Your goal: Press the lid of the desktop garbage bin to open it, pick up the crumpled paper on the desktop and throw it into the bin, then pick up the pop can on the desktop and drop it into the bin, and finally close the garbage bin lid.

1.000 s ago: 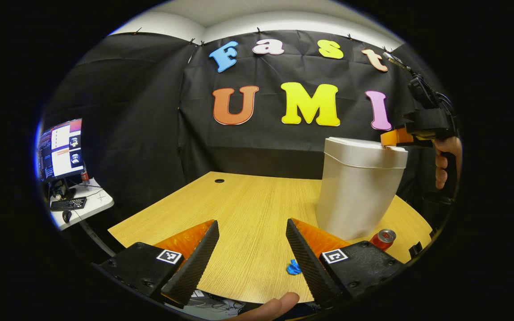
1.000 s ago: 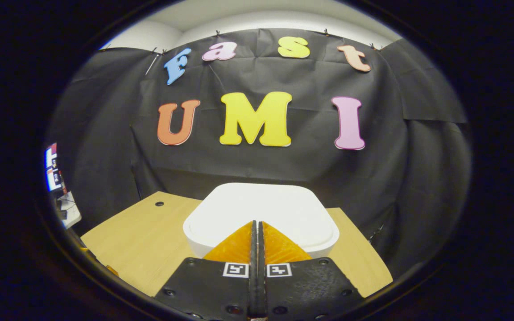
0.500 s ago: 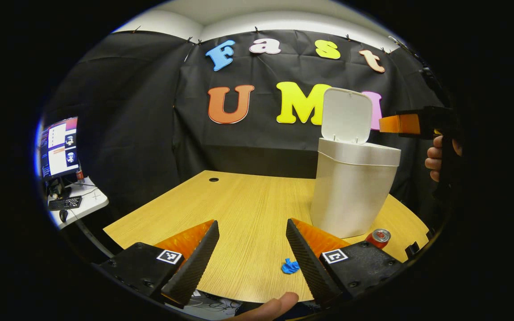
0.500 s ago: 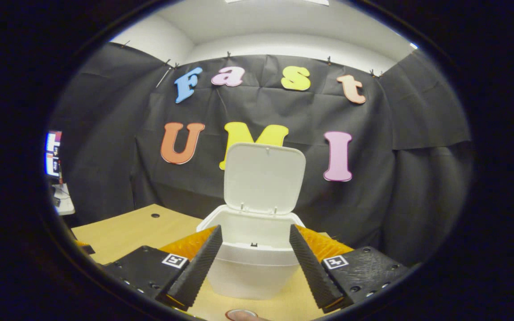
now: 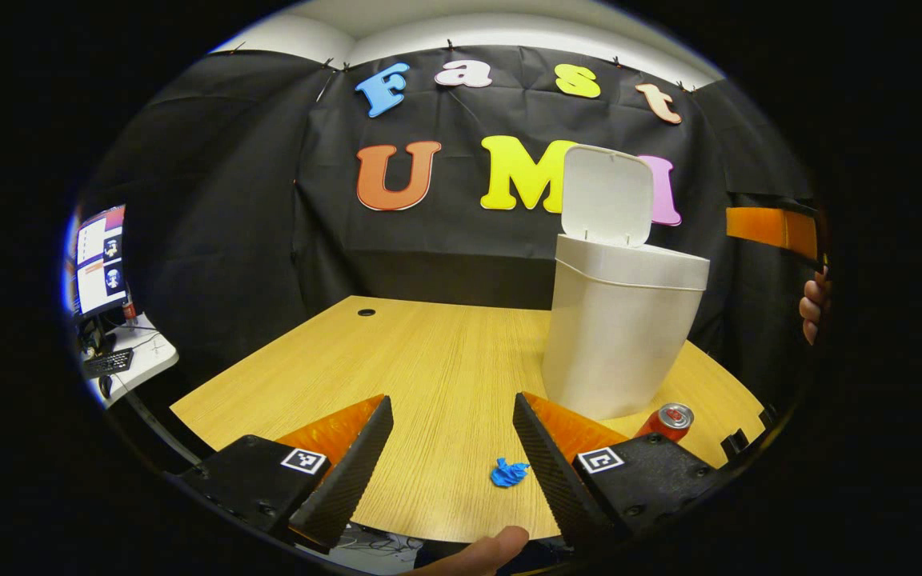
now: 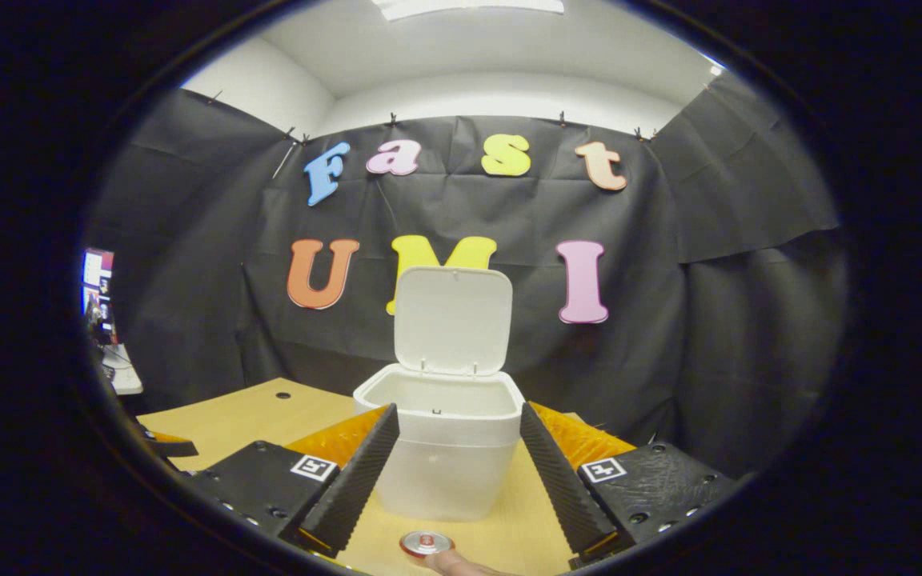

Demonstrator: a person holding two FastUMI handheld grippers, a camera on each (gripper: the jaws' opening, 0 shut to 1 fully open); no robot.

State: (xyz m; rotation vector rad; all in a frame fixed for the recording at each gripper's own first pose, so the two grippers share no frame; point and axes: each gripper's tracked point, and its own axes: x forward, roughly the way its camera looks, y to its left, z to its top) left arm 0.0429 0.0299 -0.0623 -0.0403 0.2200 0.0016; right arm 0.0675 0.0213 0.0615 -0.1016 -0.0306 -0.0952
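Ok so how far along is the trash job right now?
Done: the white plastic bin stands with its lid raised. In hand: nothing; the left gripper and right gripper are both open. Left: the blue crumpled paper and the red pop can lie on the wooden desktop, then the lid needs closing.

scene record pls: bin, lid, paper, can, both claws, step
bin: upright on desk
lid: open, standing up at the back
paper: on desk, near front edge
can: upright on desk, beside bin
left claw: open, empty, above desk
right claw: open, empty, facing bin
step: lid open; paper pickup next
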